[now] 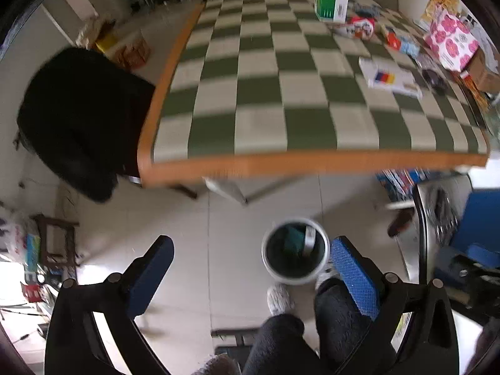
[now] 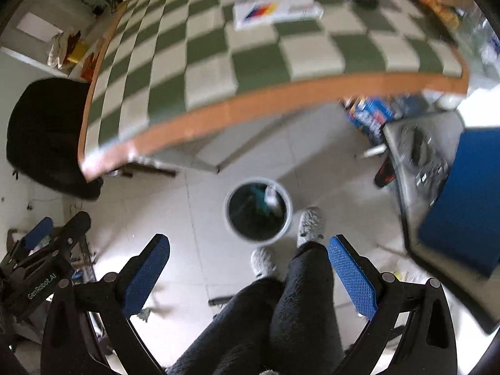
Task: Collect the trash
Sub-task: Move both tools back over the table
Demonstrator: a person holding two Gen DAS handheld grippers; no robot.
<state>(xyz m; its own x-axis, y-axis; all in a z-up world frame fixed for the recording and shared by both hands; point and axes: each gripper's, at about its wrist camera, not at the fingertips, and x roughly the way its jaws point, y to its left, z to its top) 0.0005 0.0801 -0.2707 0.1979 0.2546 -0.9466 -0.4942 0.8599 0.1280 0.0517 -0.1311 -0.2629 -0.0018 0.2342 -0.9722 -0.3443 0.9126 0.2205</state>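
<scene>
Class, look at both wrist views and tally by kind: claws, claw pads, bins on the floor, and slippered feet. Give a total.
Open two-finger claws: 2, the left claw and the right claw
Blue textured claw pads: 4, two per claw
Round white bin with dark liner: 1
Grey fuzzy slippers: 2
Total: 9

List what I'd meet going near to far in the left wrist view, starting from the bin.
Trash bin on the floor → orange table edge → white booklet on the checkered cloth → red-and-white packet → green-and-white box.
</scene>
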